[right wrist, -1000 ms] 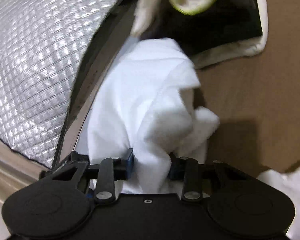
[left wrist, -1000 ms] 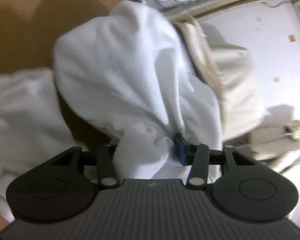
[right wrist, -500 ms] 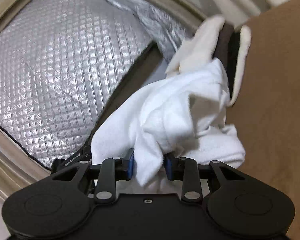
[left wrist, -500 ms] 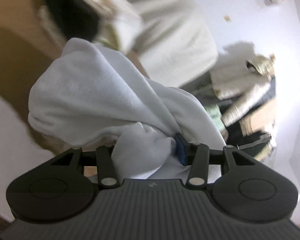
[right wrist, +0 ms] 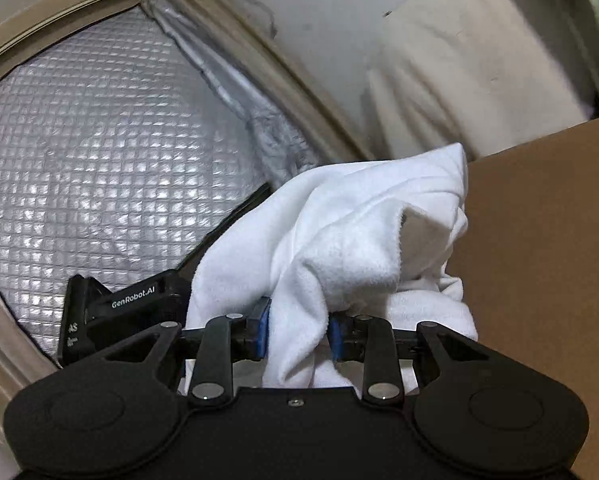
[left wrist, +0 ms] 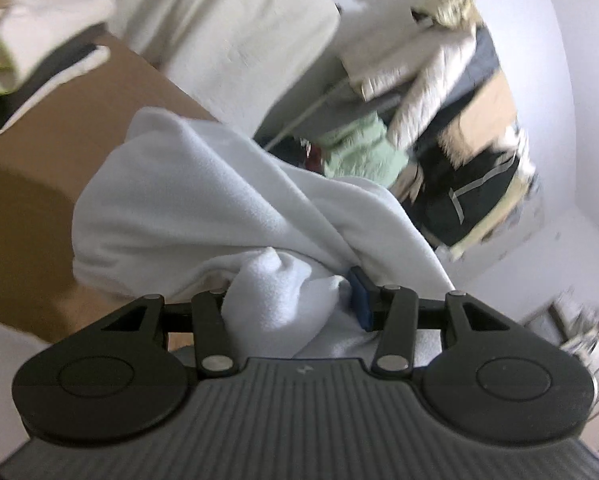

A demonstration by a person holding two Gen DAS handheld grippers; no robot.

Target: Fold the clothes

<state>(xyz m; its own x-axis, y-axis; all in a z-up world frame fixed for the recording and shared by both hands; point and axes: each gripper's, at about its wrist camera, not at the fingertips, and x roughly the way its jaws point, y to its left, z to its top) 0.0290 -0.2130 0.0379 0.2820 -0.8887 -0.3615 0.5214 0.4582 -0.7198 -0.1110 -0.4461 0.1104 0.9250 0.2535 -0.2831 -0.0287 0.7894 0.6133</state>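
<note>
We see the soft white fleece garment (left wrist: 203, 208) bunched up and raised above the flat brown cardboard surface (left wrist: 23, 216), gripped at two places. Our left gripper (left wrist: 291, 304) has its fingers pinched on a thick wad of the cloth, one blue pad (left wrist: 359, 296) showing beside the fabric. Our right gripper (right wrist: 299, 328) clamps another fold of the same white garment (right wrist: 363, 240) between its blue pads (right wrist: 261, 326). Beyond lie a stack of folded cream and dark clothes (left wrist: 35, 40), a silver quilted foil sheet (right wrist: 99, 176) and a blurred heap of jackets (left wrist: 439, 120).
</note>
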